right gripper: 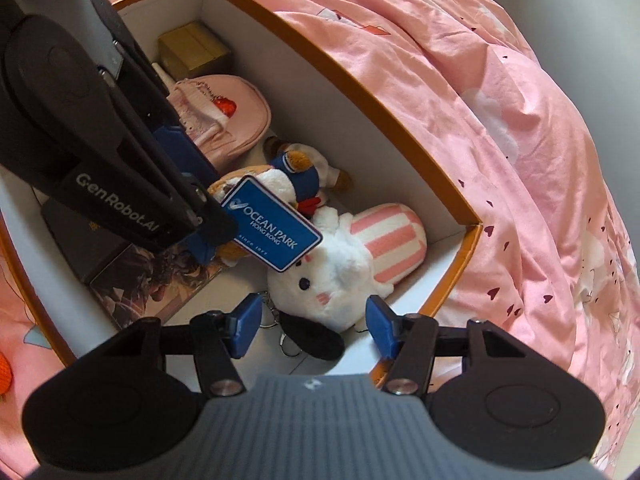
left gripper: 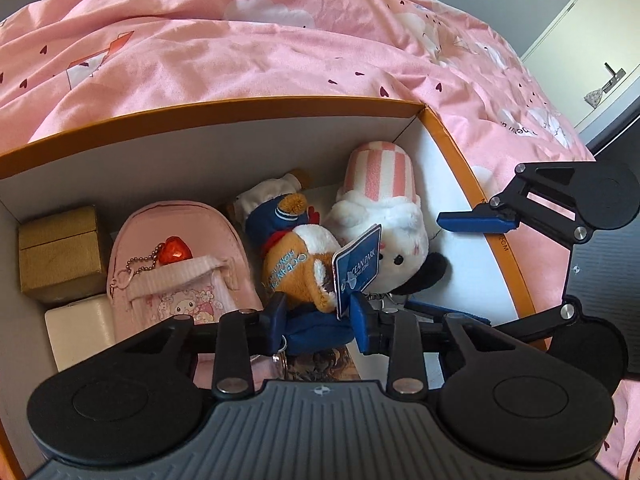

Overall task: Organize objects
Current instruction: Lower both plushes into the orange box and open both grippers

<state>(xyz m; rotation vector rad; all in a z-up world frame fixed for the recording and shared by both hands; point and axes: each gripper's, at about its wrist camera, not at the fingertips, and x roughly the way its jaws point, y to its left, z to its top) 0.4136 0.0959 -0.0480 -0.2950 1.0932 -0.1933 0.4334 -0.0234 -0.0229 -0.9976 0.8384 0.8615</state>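
Observation:
An orange-rimmed cardboard box (left gripper: 248,110) (right gripper: 404,128) lies on a pink bed. Inside lie a brown plush toy in a blue sailor suit (left gripper: 294,252) (right gripper: 296,172) with a blue Ocean Park tag (left gripper: 358,266) (right gripper: 272,228), a white plush with a pink striped hat (left gripper: 380,200) (right gripper: 352,264), a pink mini backpack (left gripper: 180,260) (right gripper: 232,120) and a gold box (left gripper: 60,256) (right gripper: 196,48). My left gripper (left gripper: 320,320) (right gripper: 208,220) is low in the box, its jaws around the sailor plush's blue legs. My right gripper (right gripper: 314,326) (left gripper: 476,220) is open above the white plush.
A white block (left gripper: 80,332) sits below the gold box. A printed picture card (right gripper: 156,280) and a dark flat box (right gripper: 80,244) lie at the near side. A black plush ear with key rings (right gripper: 308,336) lies by the white plush. Pink duvet (left gripper: 280,40) surrounds the box.

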